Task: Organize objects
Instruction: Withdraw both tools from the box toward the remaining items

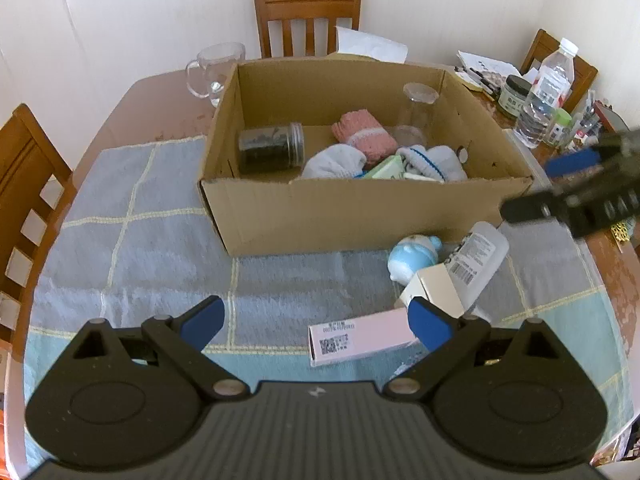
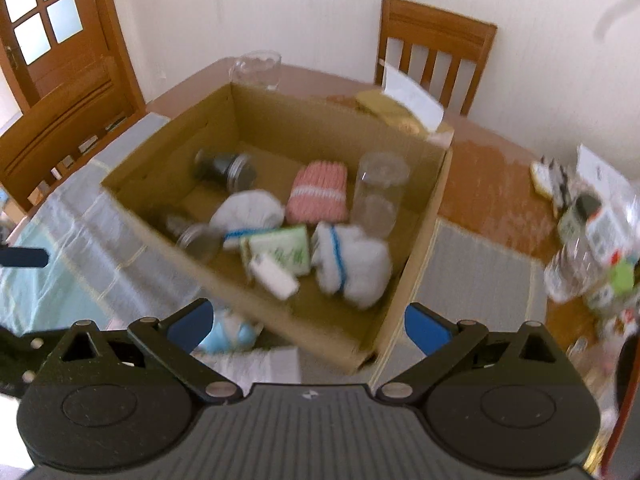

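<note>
An open cardboard box (image 1: 360,216) (image 2: 420,224) stands on the table. It holds a dark jar (image 1: 272,148) on its side, a pink cloth (image 1: 364,132), white socks (image 1: 428,162), a green packet (image 2: 280,252), a clear jar (image 1: 416,112) and a small white piece (image 2: 276,276). In front of the box lie a pale blue round bottle (image 1: 414,258), a white box (image 1: 438,292), a clear labelled bottle (image 1: 478,256) and a pink carton (image 1: 360,340). My left gripper (image 1: 316,320) is open just above the pink carton. My right gripper (image 2: 308,324) hovers open over the box's near corner.
A blue checked cloth (image 1: 152,240) covers the near table. A glass mug (image 1: 212,68) stands behind the box. Water bottle (image 1: 548,92), dark jar (image 1: 514,96) and clutter crowd the right side. Wooden chairs (image 1: 308,16) stand at the far side and the left.
</note>
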Available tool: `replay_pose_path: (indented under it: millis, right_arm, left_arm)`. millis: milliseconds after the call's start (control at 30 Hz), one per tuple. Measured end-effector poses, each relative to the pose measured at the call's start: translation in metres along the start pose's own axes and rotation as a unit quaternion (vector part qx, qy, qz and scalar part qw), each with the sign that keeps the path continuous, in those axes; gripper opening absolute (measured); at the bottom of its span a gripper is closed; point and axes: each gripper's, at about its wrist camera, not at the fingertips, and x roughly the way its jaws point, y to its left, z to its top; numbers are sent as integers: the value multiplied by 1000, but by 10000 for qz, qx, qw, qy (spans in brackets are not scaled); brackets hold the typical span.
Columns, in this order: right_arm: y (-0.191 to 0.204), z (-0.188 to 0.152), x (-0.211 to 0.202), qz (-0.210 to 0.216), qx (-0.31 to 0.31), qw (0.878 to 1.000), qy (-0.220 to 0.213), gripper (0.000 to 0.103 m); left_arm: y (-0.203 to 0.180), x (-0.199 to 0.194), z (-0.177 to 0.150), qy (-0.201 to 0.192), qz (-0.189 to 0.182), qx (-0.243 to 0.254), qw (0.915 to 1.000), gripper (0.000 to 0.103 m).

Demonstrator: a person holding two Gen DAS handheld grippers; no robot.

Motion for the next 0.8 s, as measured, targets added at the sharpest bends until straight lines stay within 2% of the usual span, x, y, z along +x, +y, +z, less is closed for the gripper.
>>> replay_pose_path:
  millis: [333, 467, 600, 800]
  right_arm:
    - [23, -54, 7, 190, 33, 9988, 446, 103]
    - [37, -73, 21, 48, -17, 9975, 702, 103]
    - [47, -91, 34, 40, 51, 9957, 929, 103]
    - [55, -113, 49, -296, 9, 9921, 1221, 103]
  left_arm:
    - [1, 8, -13, 64, 177, 60, 9998, 98]
    - [4, 13, -17, 157, 151, -61, 9997, 98]
    - [3, 14, -20, 188, 110, 34, 9998, 98]
    - [2, 16, -23, 260, 11, 97, 9996, 98]
